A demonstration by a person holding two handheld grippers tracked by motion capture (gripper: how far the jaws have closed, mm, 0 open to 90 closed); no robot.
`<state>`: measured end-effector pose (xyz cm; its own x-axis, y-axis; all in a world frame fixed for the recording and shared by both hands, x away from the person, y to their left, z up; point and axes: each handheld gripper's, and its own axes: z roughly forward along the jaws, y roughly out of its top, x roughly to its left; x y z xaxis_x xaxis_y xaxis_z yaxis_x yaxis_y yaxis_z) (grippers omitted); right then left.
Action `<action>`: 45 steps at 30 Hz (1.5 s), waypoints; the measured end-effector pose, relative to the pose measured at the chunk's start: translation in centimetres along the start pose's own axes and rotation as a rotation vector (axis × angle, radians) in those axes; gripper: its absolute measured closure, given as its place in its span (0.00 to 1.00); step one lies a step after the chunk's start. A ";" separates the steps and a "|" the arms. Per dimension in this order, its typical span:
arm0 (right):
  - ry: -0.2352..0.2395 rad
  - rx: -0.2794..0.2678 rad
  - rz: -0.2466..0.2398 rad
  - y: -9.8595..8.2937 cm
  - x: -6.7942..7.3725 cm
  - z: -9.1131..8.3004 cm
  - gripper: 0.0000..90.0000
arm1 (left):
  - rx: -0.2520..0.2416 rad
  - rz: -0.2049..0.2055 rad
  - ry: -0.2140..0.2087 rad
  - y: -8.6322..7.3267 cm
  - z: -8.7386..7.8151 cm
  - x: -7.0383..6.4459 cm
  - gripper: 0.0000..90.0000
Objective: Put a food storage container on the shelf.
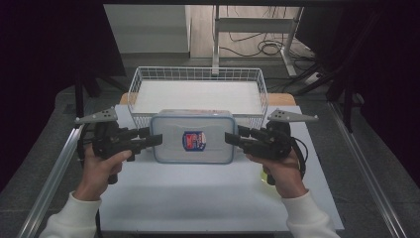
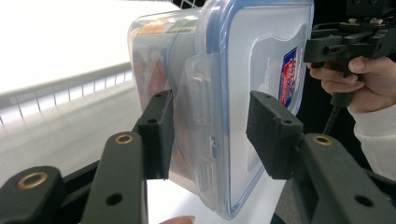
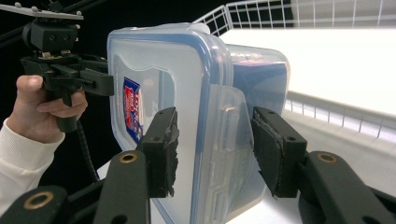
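While the lidded plastic container point(image 1: 193, 137) sits on the white surface point(image 1: 208, 193) just before the wire basket point(image 1: 198, 82), left claw point(image 1: 152, 141) and right claw point(image 1: 233, 138) straddle its end latches, jaws apart.

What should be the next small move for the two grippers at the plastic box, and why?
Probably close both grippers on the box's side latches. The left gripper and right gripper each straddle one end of the lidded plastic box, with gaps visible beside the pads. The wire basket stands just behind it.
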<state>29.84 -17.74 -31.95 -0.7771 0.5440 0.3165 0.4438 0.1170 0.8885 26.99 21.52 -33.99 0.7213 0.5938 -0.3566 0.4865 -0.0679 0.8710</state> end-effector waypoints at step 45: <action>0.001 0.057 0.095 9.1 -9.1 5.3 0.57 | 0.051 -0.063 0.028 9.4 4.9 7.7 0.58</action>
<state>43.30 -17.23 -28.47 -0.7308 0.5543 0.3983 0.5397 0.1120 0.8344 39.49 21.53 -30.15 0.6746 0.6203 -0.4001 0.5555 -0.0697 0.8286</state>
